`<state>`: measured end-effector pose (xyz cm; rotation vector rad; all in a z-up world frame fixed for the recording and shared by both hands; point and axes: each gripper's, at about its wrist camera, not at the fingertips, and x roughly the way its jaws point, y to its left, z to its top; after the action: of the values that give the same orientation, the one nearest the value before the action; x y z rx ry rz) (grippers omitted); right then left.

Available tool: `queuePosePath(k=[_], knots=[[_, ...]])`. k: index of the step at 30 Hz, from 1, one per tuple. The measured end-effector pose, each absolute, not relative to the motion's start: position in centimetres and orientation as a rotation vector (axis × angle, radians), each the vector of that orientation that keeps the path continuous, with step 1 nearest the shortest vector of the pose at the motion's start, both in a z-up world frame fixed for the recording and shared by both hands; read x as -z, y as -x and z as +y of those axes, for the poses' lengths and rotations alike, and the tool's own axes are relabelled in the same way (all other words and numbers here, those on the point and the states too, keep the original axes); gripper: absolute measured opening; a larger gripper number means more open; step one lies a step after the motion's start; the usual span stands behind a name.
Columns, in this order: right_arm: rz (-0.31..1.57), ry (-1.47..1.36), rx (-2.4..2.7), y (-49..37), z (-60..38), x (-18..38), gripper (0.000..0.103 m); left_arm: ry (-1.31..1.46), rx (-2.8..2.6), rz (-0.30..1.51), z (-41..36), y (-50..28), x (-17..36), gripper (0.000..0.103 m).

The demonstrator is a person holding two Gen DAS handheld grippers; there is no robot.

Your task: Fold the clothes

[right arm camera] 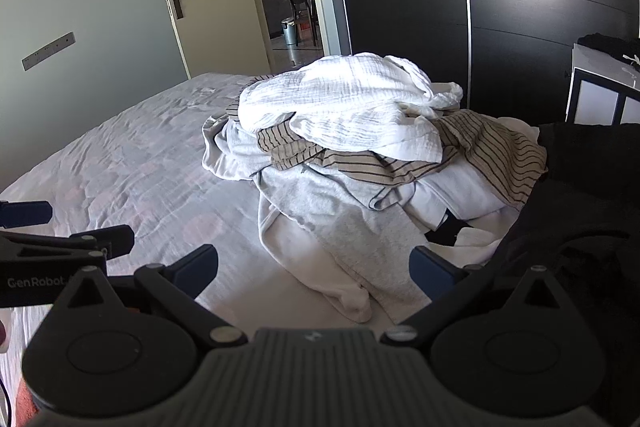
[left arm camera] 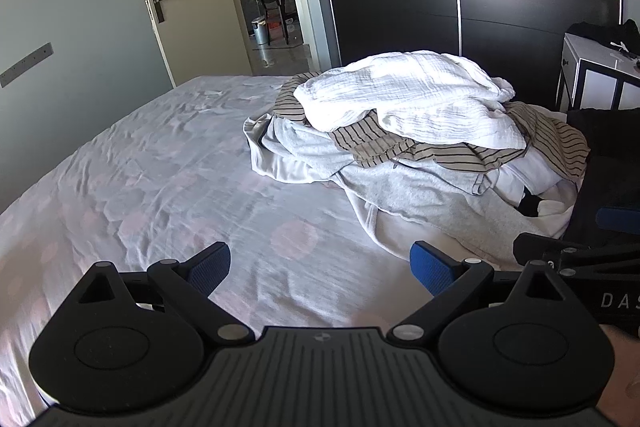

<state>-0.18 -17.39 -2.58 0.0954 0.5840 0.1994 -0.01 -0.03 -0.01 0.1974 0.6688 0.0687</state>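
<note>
On the left there is open bed (left arm camera: 152,163), a wide stretch of pale, wrinkled sheet with nothing lying on it. That looks like the working room, judging by the task: a flat patch where a garment can be spread and folded.

The left tongs (left arm camera: 320,265) hang over that bare sheet, angled downward, jaws spread wide with nothing between the blue pads (left arm camera: 434,269). They touch no cloth. The nearest hem lies just ahead and to their right.

Further right, here is the laundry pile (left arm camera: 408,139), all heaped together toward the right side of the bed. A crinkled white cloth (left arm camera: 404,95) sits on top, a striped shirt (left arm camera: 376,143) pokes out beneath it, and a grey sweatshirt (left arm camera: 420,195) spills forward at the bottom. Nothing is folded yet, so this reads as the very start, with the top piece likely easiest to lift first.

The right tongs (right arm camera: 314,269) are tilted down and aimed straight at that grey tongue of fabric (right arm camera: 360,247), which lies between the wide-open jaws' line of sight, just short of the pads. It's empty too.

At the far right a dark garment (right arm camera: 580,207) crowds the edge beside the pile, with a wardrobe (right arm camera: 520,27) behind.
</note>
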Motion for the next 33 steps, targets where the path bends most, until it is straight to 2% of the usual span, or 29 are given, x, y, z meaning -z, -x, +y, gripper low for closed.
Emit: queuePosePath(k=[6, 15, 33], knots=[[0.561, -0.069, -0.198, 0.9, -15.5, 2.6, 0.103, -0.149, -0.051, 0.712, -0.4, -0.3, -0.1, 0.103], [0.569, -0.181, -0.229, 0.2, -18.4, 2.0, 0.103, -0.068, -0.014, 0.709, 0.7, -0.1, -0.4, 0.103], [0.578, -0.134, -0.232, 0.2, -17.9, 1.7, 0.103, -0.08, -0.038, 0.741, 0.7, 0.0, -0.3, 0.103]])
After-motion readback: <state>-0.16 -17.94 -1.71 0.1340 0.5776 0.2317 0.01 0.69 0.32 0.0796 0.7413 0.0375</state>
